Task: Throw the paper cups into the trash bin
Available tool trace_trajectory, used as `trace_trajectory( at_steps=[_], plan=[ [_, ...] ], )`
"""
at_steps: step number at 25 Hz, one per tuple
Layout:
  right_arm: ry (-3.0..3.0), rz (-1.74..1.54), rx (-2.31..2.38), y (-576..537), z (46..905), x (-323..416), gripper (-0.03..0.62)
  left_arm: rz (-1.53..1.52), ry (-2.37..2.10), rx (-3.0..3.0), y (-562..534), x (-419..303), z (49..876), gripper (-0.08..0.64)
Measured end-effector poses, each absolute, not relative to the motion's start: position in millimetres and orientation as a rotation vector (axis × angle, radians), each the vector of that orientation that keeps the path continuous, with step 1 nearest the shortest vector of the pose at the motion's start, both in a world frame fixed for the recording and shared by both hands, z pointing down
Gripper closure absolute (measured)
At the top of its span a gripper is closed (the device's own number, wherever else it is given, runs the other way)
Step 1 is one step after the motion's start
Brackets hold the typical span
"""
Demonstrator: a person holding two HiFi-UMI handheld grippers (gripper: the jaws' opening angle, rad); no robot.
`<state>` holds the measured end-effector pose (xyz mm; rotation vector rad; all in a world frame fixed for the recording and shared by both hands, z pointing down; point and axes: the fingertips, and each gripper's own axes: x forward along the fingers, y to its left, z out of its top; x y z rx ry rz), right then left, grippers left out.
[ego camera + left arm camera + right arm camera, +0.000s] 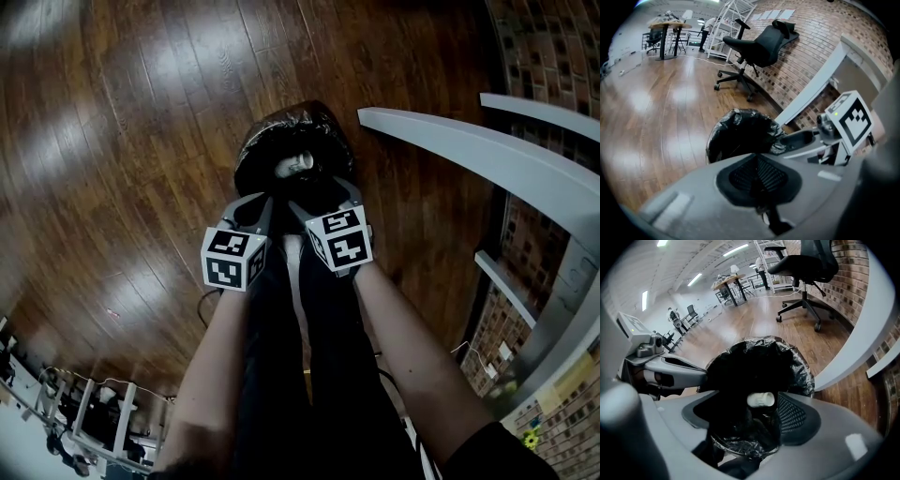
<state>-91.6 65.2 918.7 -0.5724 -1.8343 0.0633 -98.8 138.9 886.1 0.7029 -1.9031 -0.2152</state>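
Keep the released right hand-held gripper (pixel 747 416) centred above the trash bin (pixel 799 369) so the paper cup (pixel 761 400) between its jaws drops inside; the left hand-held gripper (pixel 758 176) is clenched.

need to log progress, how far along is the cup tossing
Done: one paper cup is down inside the trash bin, on its side. In hand: nothing; the right gripper is open above it, the left gripper shut and empty. Left: no other cups in view.
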Motion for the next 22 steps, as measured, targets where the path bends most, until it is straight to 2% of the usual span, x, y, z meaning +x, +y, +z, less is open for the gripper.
trace_trajectory(
  at_steps=[2,10,11,13,15,19,22],
  plan=[
    [-1.868,0.096,-0.552,66.4,910.3,-97.6,0.212,-0.177,-1.921,0.717,141.9,-100.8,883.7,0.557],
    [-1.98,0.095,-0.515,66.8,873.9,-117.2,0.341,-0.179,-1.98,0.712,142.3,-113.3,858.5,0.557],
    [-1.996,0.086,-0.502,65.2,868.3,-120.7,0.366,-0.188,-1.991,0.714,141.2,-116.4,852.4,0.557],
    [-2.036,0.072,-0.463,61.0,855.9,-128.5,0.463,-0.217,-2.006,0.726,136.2,-122.8,836.0,0.557],
    [-2.072,0.067,-0.438,59.2,842.2,-136.6,0.501,-0.229,-2.037,0.731,133.9,-132.0,818.8,0.557],
    [-2.121,0.05,-0.438,62.6,812.5,-147.9,0.553,-0.235,-2.117,0.726,138.3,-148.3,786.0,0.557],
    [-2.163,0.064,-0.444,65.6,785.0,-158.2,0.568,-0.248,-2.166,0.747,134.8,-162.8,753.0,0.557]
  ],
)
